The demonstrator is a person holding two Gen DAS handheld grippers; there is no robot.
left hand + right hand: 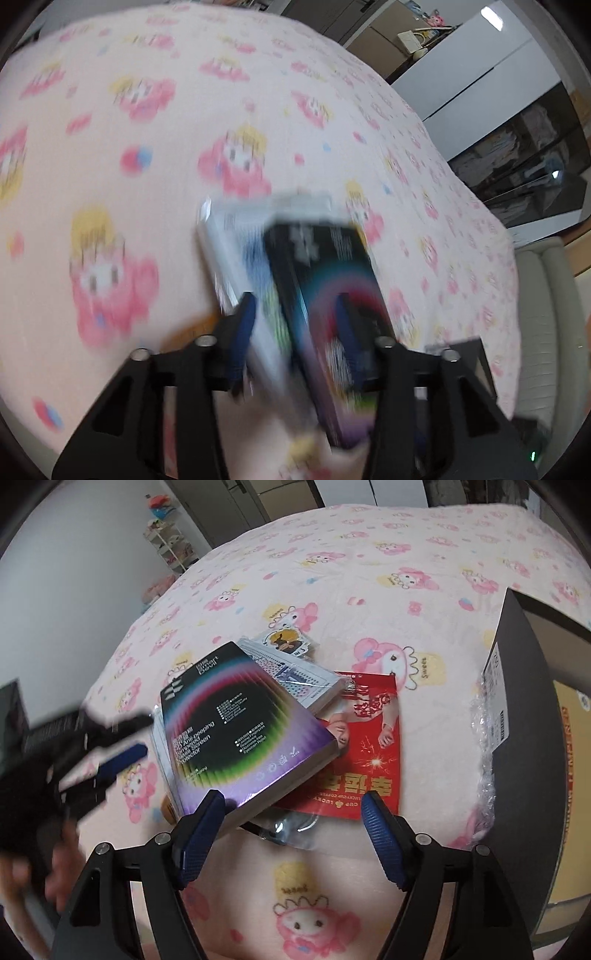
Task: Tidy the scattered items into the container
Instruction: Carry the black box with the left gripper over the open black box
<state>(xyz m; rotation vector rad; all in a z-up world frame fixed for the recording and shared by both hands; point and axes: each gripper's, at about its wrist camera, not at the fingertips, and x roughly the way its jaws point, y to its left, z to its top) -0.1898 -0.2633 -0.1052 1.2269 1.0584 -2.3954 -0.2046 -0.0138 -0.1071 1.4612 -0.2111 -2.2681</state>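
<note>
The black box (236,738) tops the pile near the middle of the bed (369,554), lying tilted over a grey box (306,679). Stickers (288,642) show at the pile's far side. A red packet (369,757) lies flat beneath on the side toward the container, and a clear bag (291,827) pokes out at the near edge. The container (517,709) stands at the bed's right edge, well apart from the pile, with bubble wrap (484,738) against its wall.

Your left gripper (147,734) is at the black box's left edge with its fingers apart. Its own view is blurred with motion, so you cannot tell whether the pads touch the box yet, and nothing looks clamped. Your right gripper (295,830) hovers just short of the pile's near edge, fingers spread wide and holding nothing.

This looks like the first pick, with nothing visibly put away. Next you need to steady the left gripper and bring one finger over and one under the box's edge. Close firmly, since the box rests loosely on the grey one and could slide. Then carry it across to the container.
</note>
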